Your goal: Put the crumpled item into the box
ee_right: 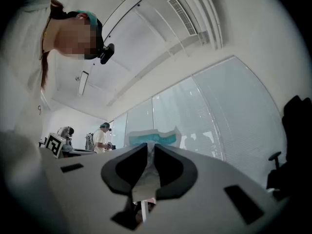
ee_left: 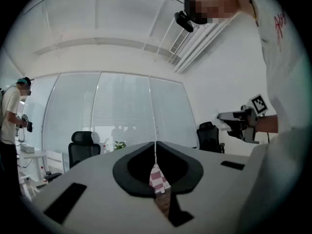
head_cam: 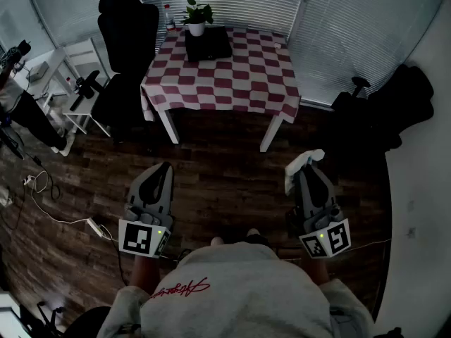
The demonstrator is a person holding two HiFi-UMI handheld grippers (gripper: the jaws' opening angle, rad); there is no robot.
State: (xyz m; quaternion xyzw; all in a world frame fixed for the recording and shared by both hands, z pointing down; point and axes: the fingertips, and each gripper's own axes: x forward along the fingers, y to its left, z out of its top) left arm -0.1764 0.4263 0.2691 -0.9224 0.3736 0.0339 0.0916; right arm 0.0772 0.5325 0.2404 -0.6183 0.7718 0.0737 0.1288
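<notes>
- White crumpled item, one in number, is clamped between the jaws of the right gripper. In the right gripper view a teal patch is seen on the loose end, which stands beyond the jaw tips.
- The right gripper is held low at the person's right side, above the dark wooden floor. It is pointed forward towards the tabletop and is well apart from it.
- The left gripper is held at about the same height on the left side and is likewise pointed forward. Its jaws are brought together with nothing between them.
- Two grippers are counted, and one marker cube is fitted at the rear of each.
- One black box is noted on the red-and-white chequered tabletop, near its far edge. The crumpled item is not in it.
- One potted plant stands just behind the box.
- Two black office chairs are counted: one at the tabletop's left and one at its right, by the blinds.
</notes>
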